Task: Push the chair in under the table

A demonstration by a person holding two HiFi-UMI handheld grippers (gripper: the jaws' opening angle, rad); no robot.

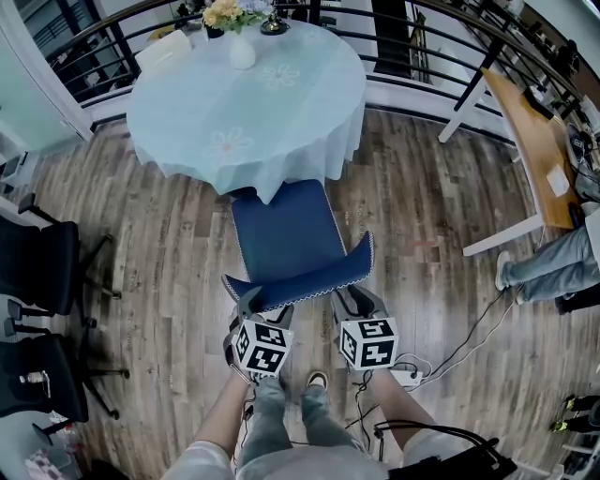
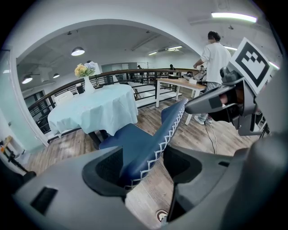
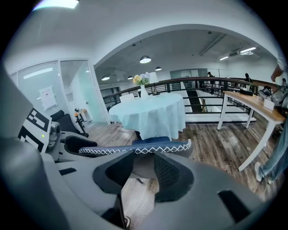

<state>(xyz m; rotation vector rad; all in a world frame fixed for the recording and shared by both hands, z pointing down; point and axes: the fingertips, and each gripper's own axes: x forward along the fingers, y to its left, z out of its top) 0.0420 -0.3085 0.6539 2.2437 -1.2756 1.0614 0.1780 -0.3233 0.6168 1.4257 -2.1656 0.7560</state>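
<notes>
Wood-plank flooring [image 1: 441, 216] fills the head view, with a black metal railing [image 1: 412, 56] curving across the top. At upper centre stands a round table under a pale blue cloth [image 1: 281, 122]. On its far side, a white ceramic vase [image 1: 242, 49] holds a bunch of yellow and white flowers [image 1: 230, 13].

The cloth's hem hangs over the front edge of the blue padded chair with white zigzag stitching [image 1: 286, 239], so the seat front is already under the table rim. Bare floor lies open on both sides of the chair. 2 black office chairs [image 1: 42, 267] sit well apart at the left edge, and a light wooden desk on white legs [image 1: 544, 159] is well apart at the right.

The chair's long axis runs up the frame, seat front toward the table and backrest toward the bottom. The backrest's top edge slants from lower left to upper right.

The left gripper [image 2: 144, 164] is unclenched. The backrest's end sits between its jaws, against 1 pad, with floor showing beside the other. The right gripper [image 3: 144, 168] is also unclenched. The backrest's top edge crosses just ahead of its tips, with nothing pinched.
</notes>
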